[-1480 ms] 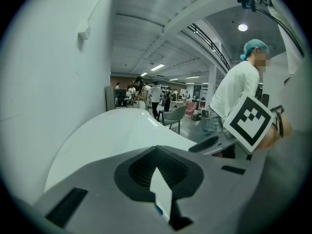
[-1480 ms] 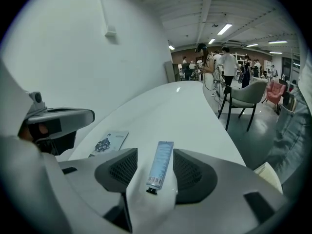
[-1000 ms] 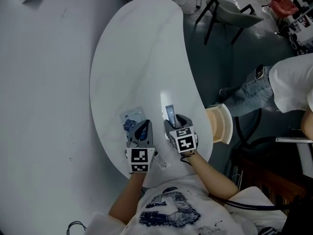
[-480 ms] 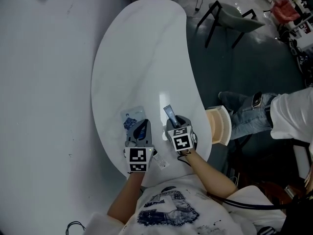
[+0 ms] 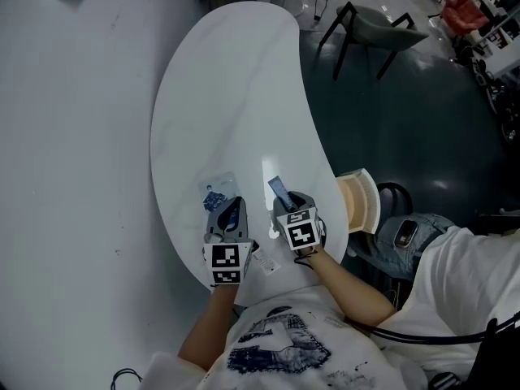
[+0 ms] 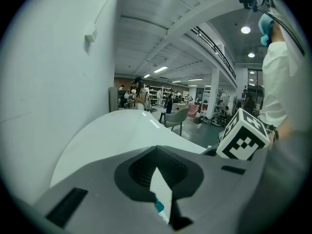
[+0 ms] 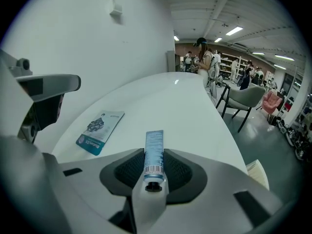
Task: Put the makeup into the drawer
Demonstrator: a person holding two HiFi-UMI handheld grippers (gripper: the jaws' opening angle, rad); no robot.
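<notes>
A slim blue makeup tube (image 7: 155,143) sticks out forward from my right gripper (image 7: 154,155), cap end toward the camera. The jaws have just been closing and now press on the tube. In the head view the tube (image 5: 279,191) slants up-left over the white table (image 5: 236,96) from the right gripper (image 5: 290,203). My left gripper (image 6: 157,152) is shut on a thin white packet (image 6: 162,194) with a teal mark, seen edge-on. Just ahead of the left gripper (image 5: 232,212), a blue-printed sachet (image 5: 215,197) lies flat on the table. A pale wooden drawer (image 5: 363,205) stands open at the table's right edge.
A small white packet (image 5: 265,261) lies on the table between the two grippers, near the front edge. A wall runs along the table's left side. A chair (image 5: 370,27) stands on the dark floor beyond. A person in jeans (image 5: 422,242) is close to the drawer, lower right.
The tube in the right gripper now tilts a little more to the left. Both grippers stay nearly in place. The person at the right has moved from the upper right down beside the drawer.
</notes>
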